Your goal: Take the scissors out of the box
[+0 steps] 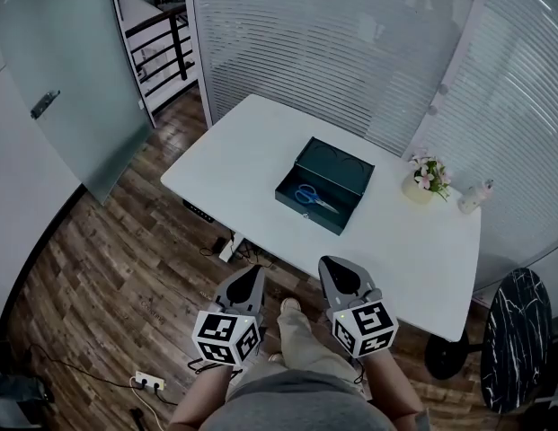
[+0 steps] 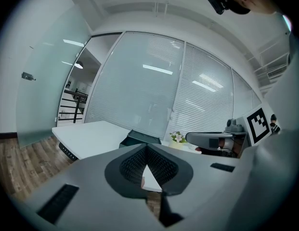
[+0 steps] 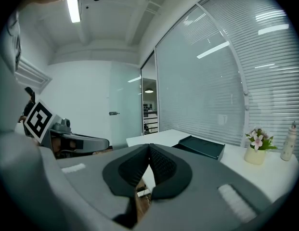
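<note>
1. While both tools are well apart from the box, nothing is held yet. The left hand-held gripper has its jaws pressed together with nothing in them, and the right hand-held gripper is the same. If they reach the scissors closed like this, they will only poke them and not pick them up.
2. The scissors lie flat on the bottom of the open box, which sits in the middle of the white surface. Flat things are hard to get under. The jaws might slip off the blue handles and just push the scissors around inside.
3. The box looks light. A hard push on its wall could slide it along the surface, or bump its raised lid so that it falls shut.
4. The little flower pot and the white bottle stand near the right end of the surface, apart from the box. A wide swing of the right hand-held gripper could knock them over.
5. Scissors have sharp ends. If they are gripped by one handle only, they could swing open or drop on the way out.
6. A white power strip and its wires lie on the wooden floor at the left, so a foot could catch there while stepping closer.
</note>
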A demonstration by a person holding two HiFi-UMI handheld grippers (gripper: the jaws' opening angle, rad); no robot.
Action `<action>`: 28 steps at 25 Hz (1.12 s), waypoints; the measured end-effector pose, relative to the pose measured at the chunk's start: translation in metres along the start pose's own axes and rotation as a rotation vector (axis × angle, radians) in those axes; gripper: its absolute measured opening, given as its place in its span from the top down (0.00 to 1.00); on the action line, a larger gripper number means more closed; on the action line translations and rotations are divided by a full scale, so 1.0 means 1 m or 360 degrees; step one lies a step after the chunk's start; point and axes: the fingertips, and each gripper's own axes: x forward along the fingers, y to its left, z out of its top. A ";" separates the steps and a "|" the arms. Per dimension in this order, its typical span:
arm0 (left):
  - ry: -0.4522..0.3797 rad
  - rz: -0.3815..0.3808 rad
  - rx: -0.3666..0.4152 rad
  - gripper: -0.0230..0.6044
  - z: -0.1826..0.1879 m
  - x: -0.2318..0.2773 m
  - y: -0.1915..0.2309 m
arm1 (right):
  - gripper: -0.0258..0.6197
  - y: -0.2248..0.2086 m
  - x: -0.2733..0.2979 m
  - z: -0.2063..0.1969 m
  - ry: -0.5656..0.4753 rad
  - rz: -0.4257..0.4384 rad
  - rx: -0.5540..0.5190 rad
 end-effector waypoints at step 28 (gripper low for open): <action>0.0051 0.0096 -0.0041 0.96 0.059 0.183 0.080 | 0.95 -0.142 0.196 0.015 0.0231 0.0098 -0.0124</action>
